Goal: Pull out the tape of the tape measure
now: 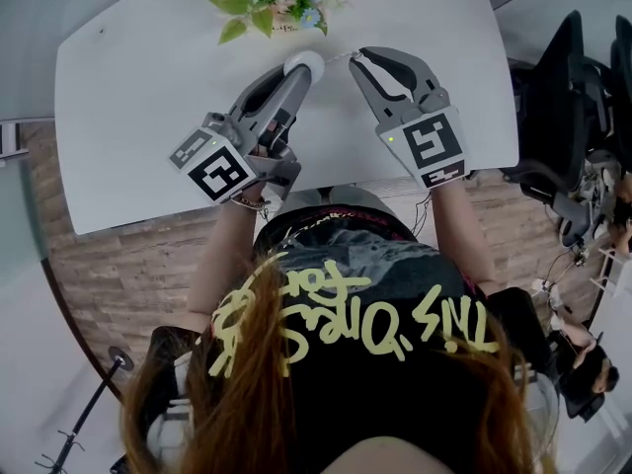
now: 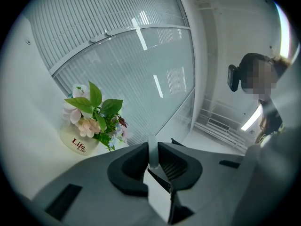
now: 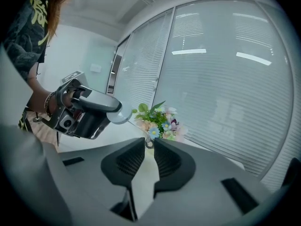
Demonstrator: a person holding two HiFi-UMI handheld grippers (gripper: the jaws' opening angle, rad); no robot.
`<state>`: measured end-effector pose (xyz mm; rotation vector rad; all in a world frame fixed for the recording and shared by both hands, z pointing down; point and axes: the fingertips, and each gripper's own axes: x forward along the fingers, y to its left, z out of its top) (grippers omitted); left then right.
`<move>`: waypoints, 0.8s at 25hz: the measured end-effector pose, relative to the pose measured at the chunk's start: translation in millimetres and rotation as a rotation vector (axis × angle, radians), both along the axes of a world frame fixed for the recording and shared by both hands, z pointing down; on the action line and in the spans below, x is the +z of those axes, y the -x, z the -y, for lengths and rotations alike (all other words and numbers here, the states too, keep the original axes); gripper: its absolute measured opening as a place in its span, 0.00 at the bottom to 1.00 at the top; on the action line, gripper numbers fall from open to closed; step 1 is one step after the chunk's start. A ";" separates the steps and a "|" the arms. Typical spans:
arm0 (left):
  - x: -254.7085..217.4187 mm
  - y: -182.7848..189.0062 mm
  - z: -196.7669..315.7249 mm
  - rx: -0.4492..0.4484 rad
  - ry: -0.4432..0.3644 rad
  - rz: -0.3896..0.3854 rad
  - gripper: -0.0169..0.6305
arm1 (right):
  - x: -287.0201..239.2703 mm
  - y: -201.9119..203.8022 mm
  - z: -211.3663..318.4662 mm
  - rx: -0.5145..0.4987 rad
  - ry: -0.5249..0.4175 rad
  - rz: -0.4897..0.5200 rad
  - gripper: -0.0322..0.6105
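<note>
Left gripper (image 2: 151, 160) fingers are clamped on the tape measure (image 1: 306, 62), its case edge-on between the pads. Right gripper (image 1: 358, 59) fingers are closed on the tape end (image 3: 148, 144), just beside the left tips. Case looks light, smooth, probably slippery; tape thin and springy, so hold the end tab and pull straight. White counter (image 1: 148, 117) below the fingers, flower pot (image 1: 272, 3) beyond, blinds (image 3: 225, 79) behind.

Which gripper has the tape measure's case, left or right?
The left gripper: its jaws clamp the round white case. The right gripper pinches only the end tab, with thin tape stretched between them.
</note>
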<state>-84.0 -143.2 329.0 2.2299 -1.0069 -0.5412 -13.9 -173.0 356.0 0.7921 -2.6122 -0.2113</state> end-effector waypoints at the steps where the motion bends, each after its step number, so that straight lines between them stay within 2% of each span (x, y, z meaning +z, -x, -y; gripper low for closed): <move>1: 0.4 0.1 3.7 -0.002 -0.002 0.001 0.12 | 1.2 -2.0 4.5 0.010 0.000 -0.001 0.15; 20: -7.3 7.2 36.4 -0.015 -0.038 0.010 0.12 | -3.5 -35.4 53.0 0.162 -0.025 0.015 0.15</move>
